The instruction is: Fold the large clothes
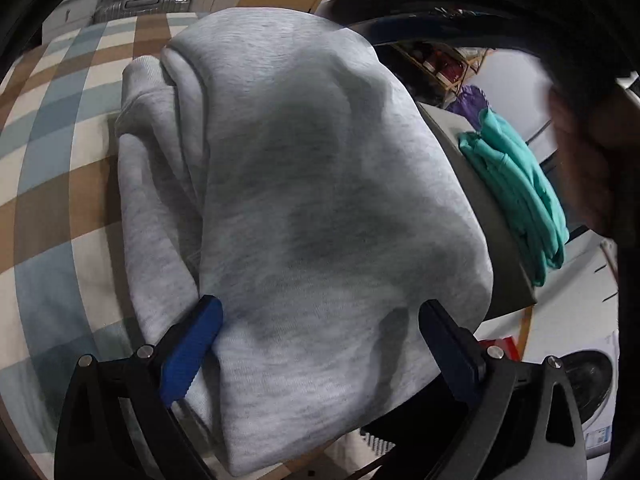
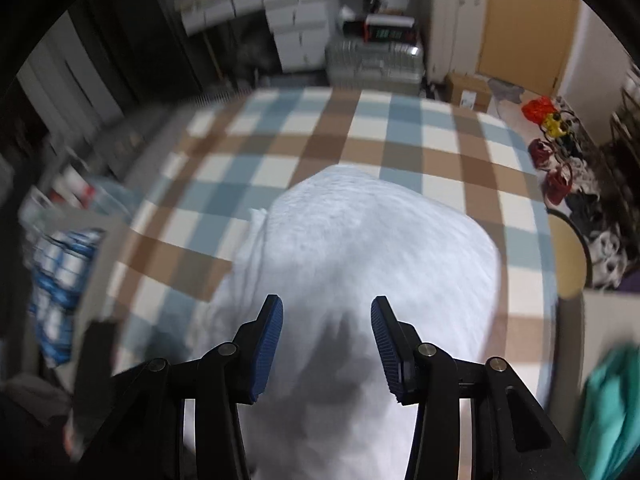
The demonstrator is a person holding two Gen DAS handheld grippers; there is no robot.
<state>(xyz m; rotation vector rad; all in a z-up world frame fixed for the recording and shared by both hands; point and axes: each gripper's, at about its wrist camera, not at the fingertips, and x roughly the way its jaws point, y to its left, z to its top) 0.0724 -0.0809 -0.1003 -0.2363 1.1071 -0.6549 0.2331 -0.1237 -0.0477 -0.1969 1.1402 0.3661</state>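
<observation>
A light grey sweatshirt [image 1: 304, 184] lies folded in a thick bundle on a checked blue, brown and white cloth [image 1: 56, 168]. My left gripper [image 1: 320, 312] is open, its blue-padded fingers [image 1: 192, 348] straddling the near end of the bundle. The same garment [image 2: 360, 248] fills the middle of the right wrist view. My right gripper [image 2: 327, 320] is open and empty just above the garment's near part. The right wrist view is blurred by motion.
A folded teal garment [image 1: 516, 184] lies on a grey surface [image 1: 492, 216] to the right of the sweatshirt; it also shows at the right edge of the right wrist view [image 2: 612, 404]. A silver suitcase [image 2: 372, 64], boxes and shelves stand beyond the cloth. A washing machine [image 1: 588, 380] is at lower right.
</observation>
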